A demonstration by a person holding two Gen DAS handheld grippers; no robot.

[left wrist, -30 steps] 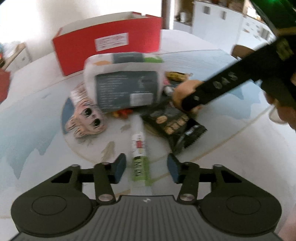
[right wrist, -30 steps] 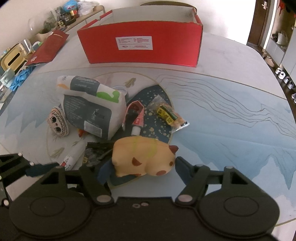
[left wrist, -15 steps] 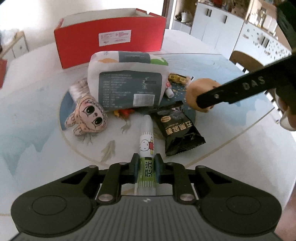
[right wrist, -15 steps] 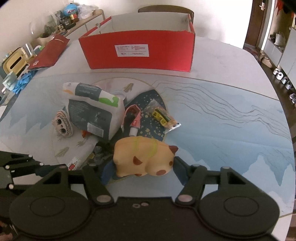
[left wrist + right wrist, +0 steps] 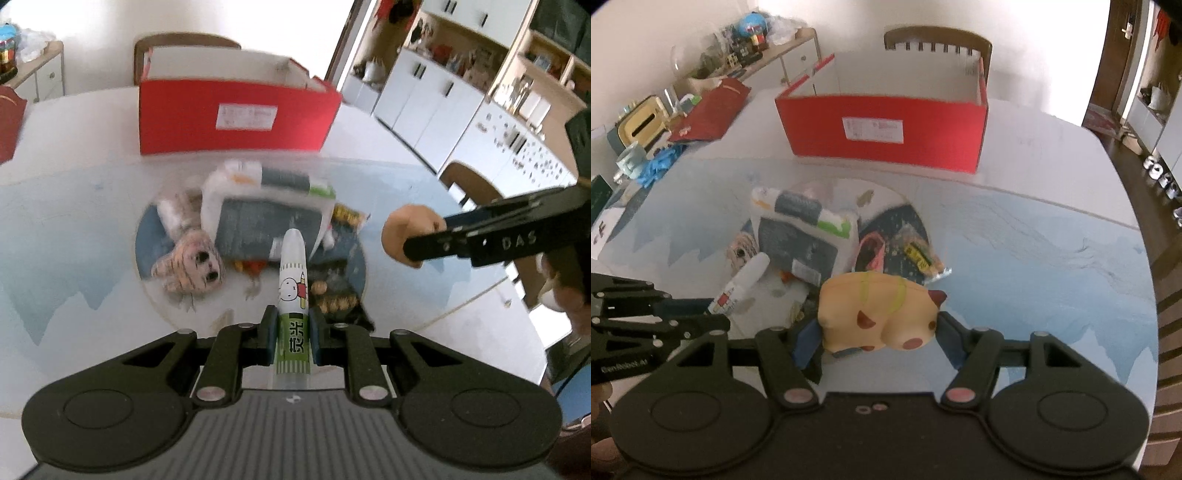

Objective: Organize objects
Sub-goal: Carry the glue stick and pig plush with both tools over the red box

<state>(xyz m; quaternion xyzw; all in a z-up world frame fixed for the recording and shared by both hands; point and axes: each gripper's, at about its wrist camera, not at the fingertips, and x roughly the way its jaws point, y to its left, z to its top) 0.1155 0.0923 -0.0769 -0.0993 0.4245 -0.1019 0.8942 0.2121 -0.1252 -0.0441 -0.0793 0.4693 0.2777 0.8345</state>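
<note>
While your left fingers [image 5: 291,334] are clamping the highlighter pen [image 5: 293,291] and your right fingers [image 5: 875,332] the plush toy [image 5: 877,314], neither is reaching the red box [image 5: 886,129]; other items are waiting on the counter [image 5: 1034,240].

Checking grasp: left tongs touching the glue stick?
Touching. Left wrist view: both pads of the left tongs press the glue stick's green end.

Home dining room, round table [image 5: 1034,155], wooden chair [image 5: 938,38], white cabinets [image 5: 436,92], cluttered sideboard [image 5: 768,55]
</note>
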